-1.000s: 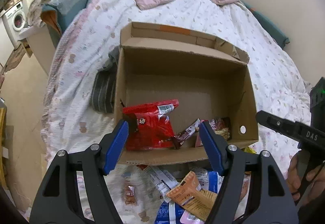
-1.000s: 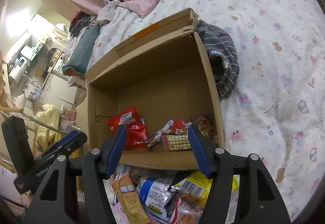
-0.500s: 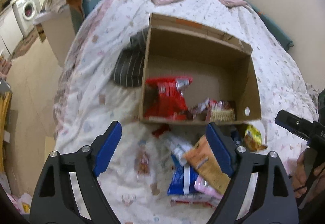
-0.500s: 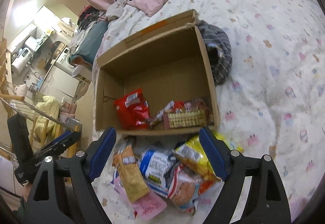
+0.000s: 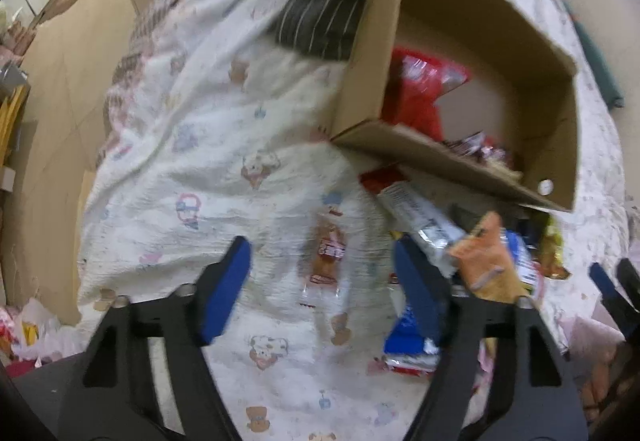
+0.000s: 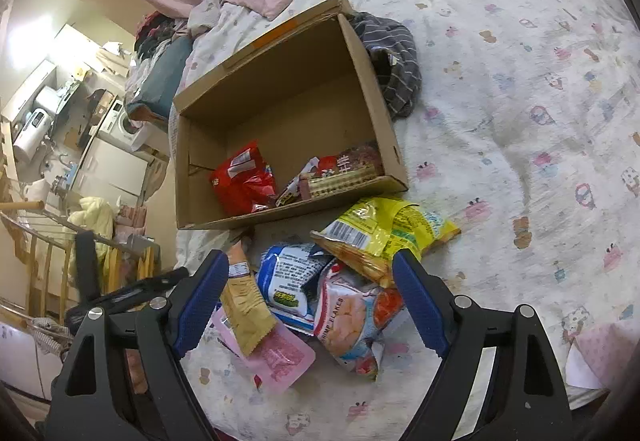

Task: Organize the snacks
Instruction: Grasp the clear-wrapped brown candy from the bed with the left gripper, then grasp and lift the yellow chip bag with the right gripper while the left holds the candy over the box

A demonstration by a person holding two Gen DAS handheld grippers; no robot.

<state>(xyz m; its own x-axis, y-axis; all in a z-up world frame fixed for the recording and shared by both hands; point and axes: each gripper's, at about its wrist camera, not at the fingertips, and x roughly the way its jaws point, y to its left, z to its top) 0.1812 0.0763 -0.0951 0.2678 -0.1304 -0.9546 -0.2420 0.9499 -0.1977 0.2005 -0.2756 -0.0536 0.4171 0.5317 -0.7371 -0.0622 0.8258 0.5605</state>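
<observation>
An open cardboard box lies on the bed, with a red snack bag and small packs inside. A pile of snacks lies in front of it: a yellow bag, a blue-white bag, a shrimp flakes bag, a tan packet and a pink pack. My right gripper is open above the pile. My left gripper is open above a small brown snack packet, left of an orange packet.
A grey striped garment lies beside the box. The bed sheet spreads to the right. The bed's edge and floor are at the left. A washing machine and clutter stand beyond the bed.
Both grippers have pulled back from the box towards the snack pile. The left view has swung left and down over the small brown packet. Both stay open.
</observation>
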